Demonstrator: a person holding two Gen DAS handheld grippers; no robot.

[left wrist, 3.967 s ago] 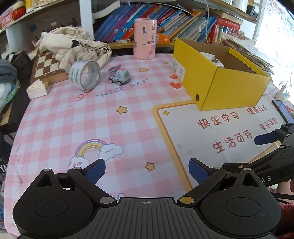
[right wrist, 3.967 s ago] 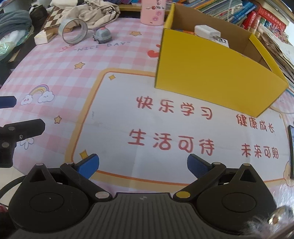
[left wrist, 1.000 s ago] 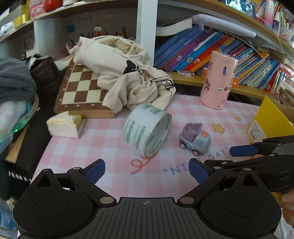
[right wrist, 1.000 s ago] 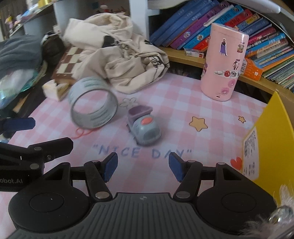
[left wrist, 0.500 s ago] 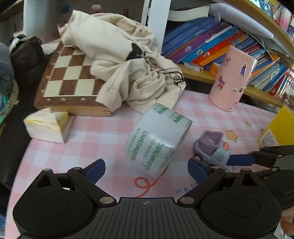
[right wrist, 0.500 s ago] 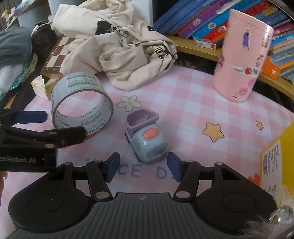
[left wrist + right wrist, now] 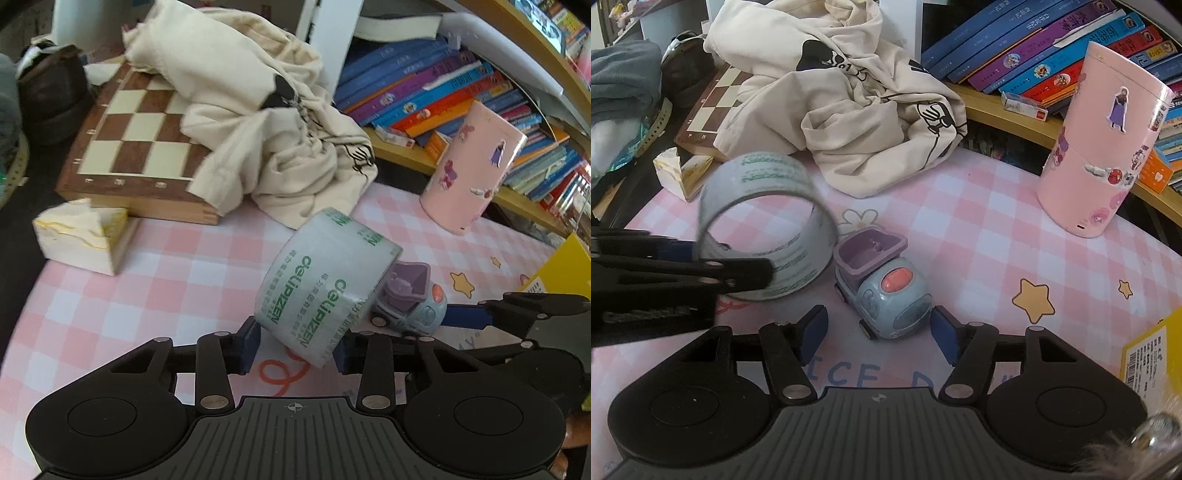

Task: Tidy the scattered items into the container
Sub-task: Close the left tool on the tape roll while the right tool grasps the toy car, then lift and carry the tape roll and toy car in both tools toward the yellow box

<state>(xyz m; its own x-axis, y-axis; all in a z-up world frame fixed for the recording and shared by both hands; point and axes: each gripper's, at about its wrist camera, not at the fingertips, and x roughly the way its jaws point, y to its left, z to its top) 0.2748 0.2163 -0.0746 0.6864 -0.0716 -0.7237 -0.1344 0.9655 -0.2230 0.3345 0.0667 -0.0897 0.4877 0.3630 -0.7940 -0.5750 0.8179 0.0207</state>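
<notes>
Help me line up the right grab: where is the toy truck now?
In the right wrist view the toy truck sits on the pink mat between the open right gripper fingers, with the tape roll beside it.

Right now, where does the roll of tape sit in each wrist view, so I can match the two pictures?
Left wrist view: the roll of tape is centre frame, its near edge between the left claw fingers.
Right wrist view: the roll is left of centre, partly behind the left claw's arm.
Shared landmark: the toy truck, right beside the roll in both.
</notes>
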